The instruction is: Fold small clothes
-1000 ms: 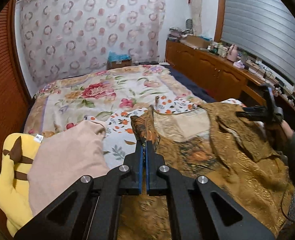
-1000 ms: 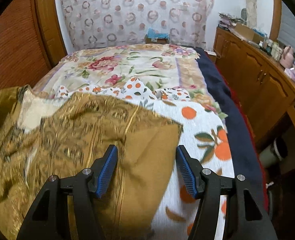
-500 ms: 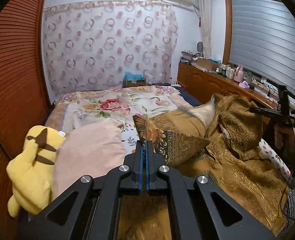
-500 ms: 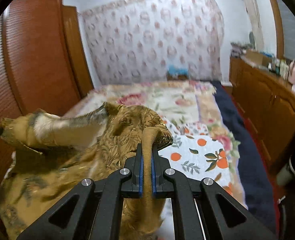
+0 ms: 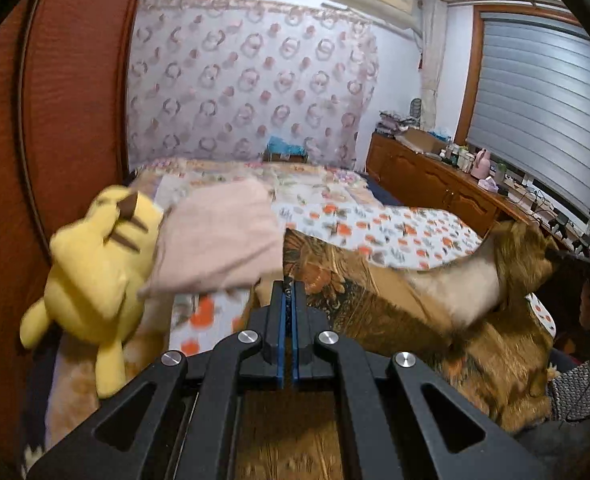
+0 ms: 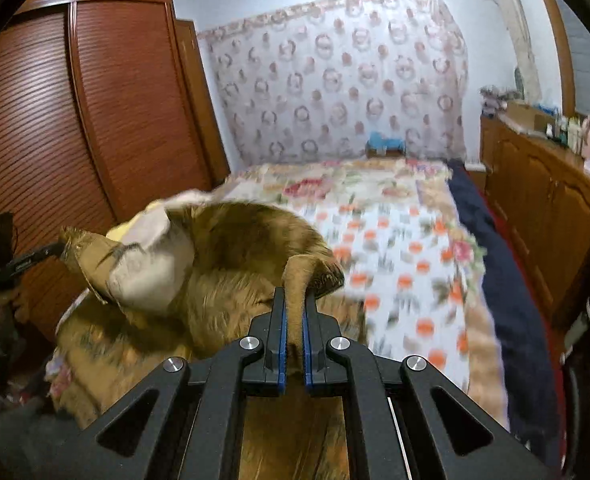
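Since a second ago, both my grippers had risen off the bed [image 6: 411,248], and the one gold brocade garment [image 5: 379,300], which had lain spread flat, now hung stretched between them above the covers. Its pale lining [image 5: 455,284] showed where the cloth sagged open. Beneath it the bed carried two printed covers: one floral quilt [image 6: 359,184] farther back and one white sheet with orange fruit [image 6: 407,272] nearer me. One folded pink cloth [image 5: 219,236] lay beside one yellow plush toy [image 5: 95,272] at the bed's left edge. My left gripper [image 5: 287,304] was pinched tight on one corner of the garment; my right gripper [image 6: 293,316] was clamped on a thicker fold of another corner.
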The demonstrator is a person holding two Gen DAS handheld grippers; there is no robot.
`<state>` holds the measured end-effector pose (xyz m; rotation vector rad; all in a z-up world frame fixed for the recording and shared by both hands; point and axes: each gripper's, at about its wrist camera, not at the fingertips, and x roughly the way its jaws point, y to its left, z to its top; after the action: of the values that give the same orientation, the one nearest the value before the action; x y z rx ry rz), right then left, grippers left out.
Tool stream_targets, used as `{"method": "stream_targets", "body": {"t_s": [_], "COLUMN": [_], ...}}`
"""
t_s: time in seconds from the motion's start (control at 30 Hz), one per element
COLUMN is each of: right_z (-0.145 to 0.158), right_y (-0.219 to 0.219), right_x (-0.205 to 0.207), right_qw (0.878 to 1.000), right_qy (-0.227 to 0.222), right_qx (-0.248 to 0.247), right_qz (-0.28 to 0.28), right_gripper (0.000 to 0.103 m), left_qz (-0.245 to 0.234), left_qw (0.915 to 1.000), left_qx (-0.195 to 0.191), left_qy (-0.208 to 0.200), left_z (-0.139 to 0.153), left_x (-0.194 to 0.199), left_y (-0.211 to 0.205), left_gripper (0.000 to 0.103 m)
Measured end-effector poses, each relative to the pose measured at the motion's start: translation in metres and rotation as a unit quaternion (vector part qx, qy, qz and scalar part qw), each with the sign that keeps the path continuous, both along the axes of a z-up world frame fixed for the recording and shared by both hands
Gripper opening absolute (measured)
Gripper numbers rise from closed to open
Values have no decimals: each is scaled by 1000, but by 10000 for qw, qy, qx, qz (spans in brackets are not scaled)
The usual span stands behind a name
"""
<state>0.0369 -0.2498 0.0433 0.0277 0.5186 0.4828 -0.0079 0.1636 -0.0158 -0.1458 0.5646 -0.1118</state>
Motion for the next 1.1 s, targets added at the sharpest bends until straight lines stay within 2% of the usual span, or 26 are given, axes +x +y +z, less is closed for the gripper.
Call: {"method": "stream_targets", "body": {"t_s": [0.13,0.23,0.33,0.37,0.43,0.5,0.53,0.57,0.6,0.63,0.67,0.7,0.87,1.1], "right_z": [-23,-38,-39,-36,-29,-21,-18,-16,-11,-8,-4,-1,-3,-14], "right_y": [4,5,2,4,8,12,18,17,15,13,12,11,12,28], "right_x": [-13,-7,3,5,-1,-16,-16,-16,-17,-17,-17,-15,-1,39], "right_qw": [9980,9960,9955,9957,9960,9967,9970,9972,9976,9979,9981,9980,9968,9955], "right_qy": [408,657,722,696,598,462,387,322,245,185,127,76,-62,39], "right_qx": [-466,-600,-608,-613,-657,-659,-675,-677,-652,-620,-599,-618,-763,-910], "right_qz": [158,80,42,59,31,39,12,-17,-45,-48,-62,-100,-215,-254], "right_gripper": [6,6,6,11,16,26,30,36,39,41,47,53,62,62], "left_qz": [37,137,193,171,127,101,92,79,76,67,69,93,187,174], "left_qw": [9989,9971,9966,9965,9968,9973,9975,9978,9979,9982,9985,9985,9977,9959], "left_qx": [220,178,235,243,249,308,320,340,345,334,323,347,517,588], "left_qy": [419,721,767,781,743,660,623,559,538,501,442,403,386,666], "left_z": [-32,-53,-57,-56,-52,-46,-44,-39,-37,-34,-31,-28,-17,-21], "left_x": [-6,-4,-4,-4,-8,-10,-11,-12,-12,-12,-11,-9,13,60], "left_y": [-12,-13,-13,-14,-14,-15,-13,-13,-13,-12,-11,-9,-2,12], "left_gripper": [3,3,4,6,17,36,42,51,67,75,82,82,82,82]}}
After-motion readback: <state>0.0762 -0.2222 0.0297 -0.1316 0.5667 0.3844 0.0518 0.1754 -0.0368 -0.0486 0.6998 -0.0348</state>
